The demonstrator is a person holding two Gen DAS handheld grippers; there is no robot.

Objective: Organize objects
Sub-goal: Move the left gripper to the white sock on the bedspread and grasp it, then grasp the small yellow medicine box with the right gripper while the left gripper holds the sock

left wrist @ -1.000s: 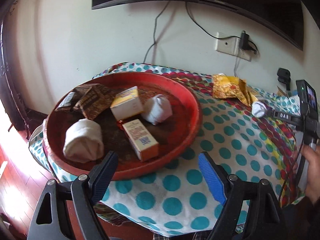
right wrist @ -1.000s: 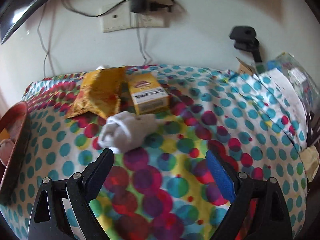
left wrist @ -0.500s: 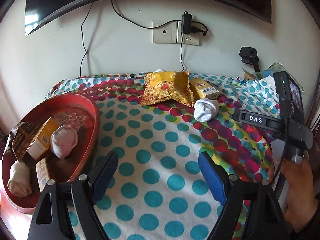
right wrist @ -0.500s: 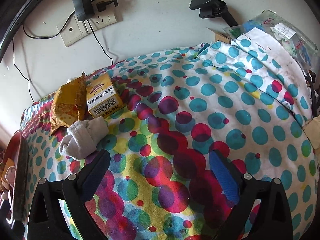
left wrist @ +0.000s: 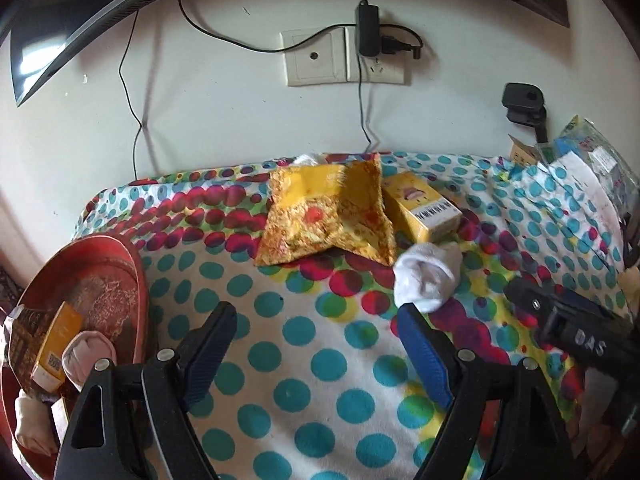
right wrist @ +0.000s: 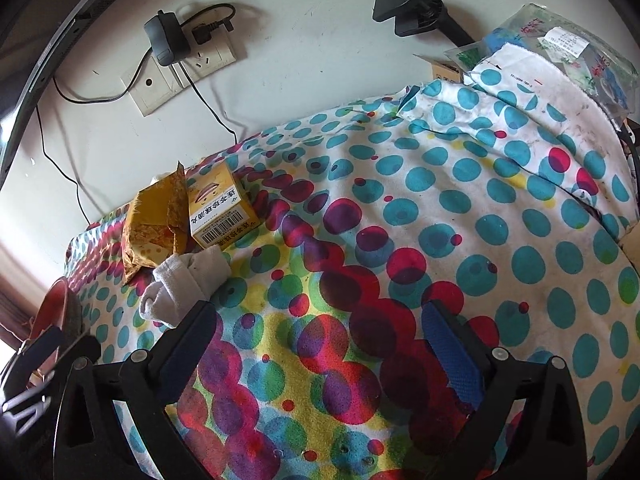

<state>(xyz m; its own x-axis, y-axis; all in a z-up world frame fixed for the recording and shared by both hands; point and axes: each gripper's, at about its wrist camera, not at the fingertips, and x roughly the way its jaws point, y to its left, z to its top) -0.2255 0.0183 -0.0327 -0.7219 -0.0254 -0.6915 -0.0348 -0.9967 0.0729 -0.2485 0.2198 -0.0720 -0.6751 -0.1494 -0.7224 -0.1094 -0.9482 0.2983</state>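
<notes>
Several items already lay in the red tray (left wrist: 132, 264); the white sock (left wrist: 426, 278), yellow packet (left wrist: 324, 216) and yellow box (left wrist: 424, 208) remained on the cloth. Both left gripper (left wrist: 316, 344) and right gripper (right wrist: 320, 344) were spread, holding nothing

Soft daylight, heavy fisheye warp.
Cables cast faint shadows on the white wall (left wrist: 224, 120); frame corners went black, and the television (left wrist: 60, 28) edge caught glare.
</notes>
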